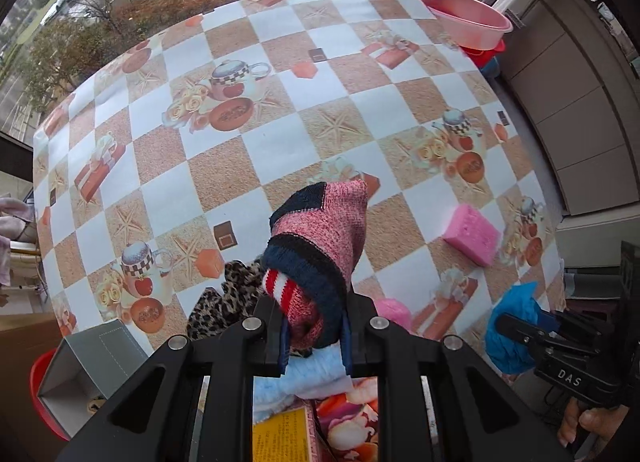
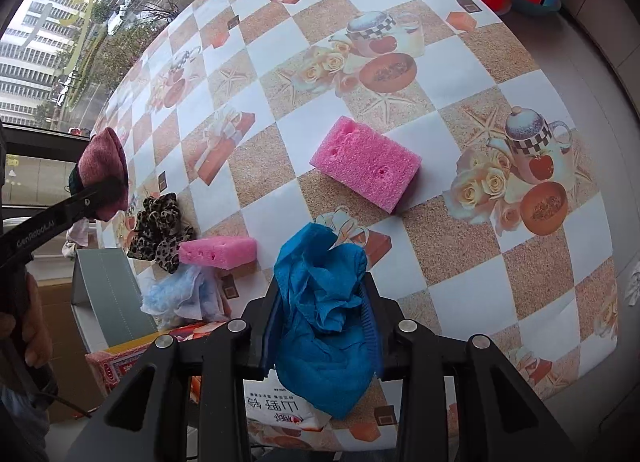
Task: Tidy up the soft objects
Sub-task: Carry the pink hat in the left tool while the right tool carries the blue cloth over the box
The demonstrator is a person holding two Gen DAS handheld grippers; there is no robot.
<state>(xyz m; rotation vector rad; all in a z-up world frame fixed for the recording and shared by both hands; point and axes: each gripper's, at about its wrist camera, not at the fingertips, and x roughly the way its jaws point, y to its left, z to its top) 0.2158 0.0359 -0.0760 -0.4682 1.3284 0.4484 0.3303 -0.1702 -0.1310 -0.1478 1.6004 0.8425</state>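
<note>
Your left tool [image 1: 314,326] pinched a limp knit sock [image 1: 320,238] by its cuff; your right tool [image 2: 320,326] squeezed crumpled, feather-light blue cloth [image 2: 324,314] mid-bunch above the bench [image 2: 460,222].

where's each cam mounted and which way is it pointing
Left wrist: on the left gripper, looking forward over the checkered table; its jaws hold a knit sock; the person's right hand shows.
Right wrist: on the right gripper, facing across the table; its jaws hold a blue cloth.
Shared: pink sponge, leopard scrunchie.
</note>
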